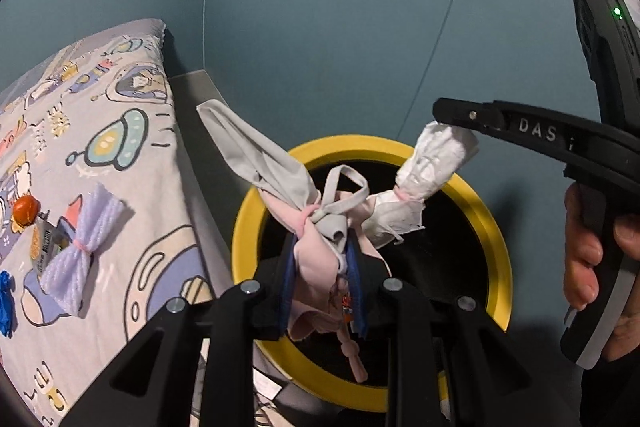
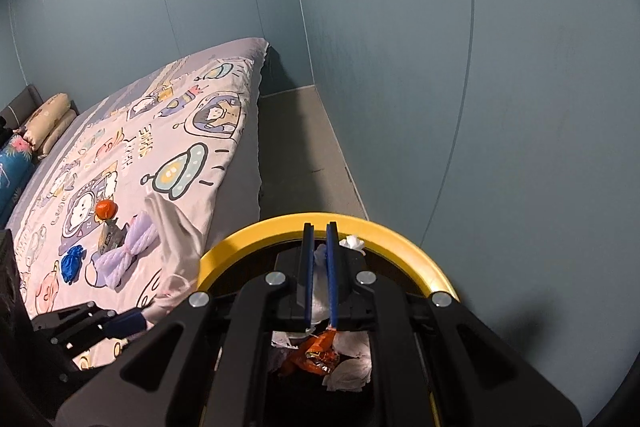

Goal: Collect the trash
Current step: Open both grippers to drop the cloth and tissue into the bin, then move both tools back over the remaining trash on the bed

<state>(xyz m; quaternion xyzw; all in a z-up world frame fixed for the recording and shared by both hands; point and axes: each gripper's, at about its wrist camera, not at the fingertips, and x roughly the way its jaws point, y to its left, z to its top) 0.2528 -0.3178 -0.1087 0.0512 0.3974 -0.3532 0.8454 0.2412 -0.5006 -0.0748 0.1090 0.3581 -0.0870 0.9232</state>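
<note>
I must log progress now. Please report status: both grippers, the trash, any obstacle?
Left gripper shut on cloth bundle, right gripper shut on white tissue. Both over yellow-rimmed bin. More scraps on bed. Nothing blocking.

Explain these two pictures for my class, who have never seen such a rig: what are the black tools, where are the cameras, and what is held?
A person holds a two-finger gripper in each hand; each carries a camera looking along its fingers. In the left camera's picture, the left gripper is shut on a knotted pink and grey cloth over a yellow-rimmed bin. The right gripper is shut on a crumpled white tissue above the same bin. On the patterned bedspread lie a lilac yarn bow, an orange ball and a blue scrap.
</note>
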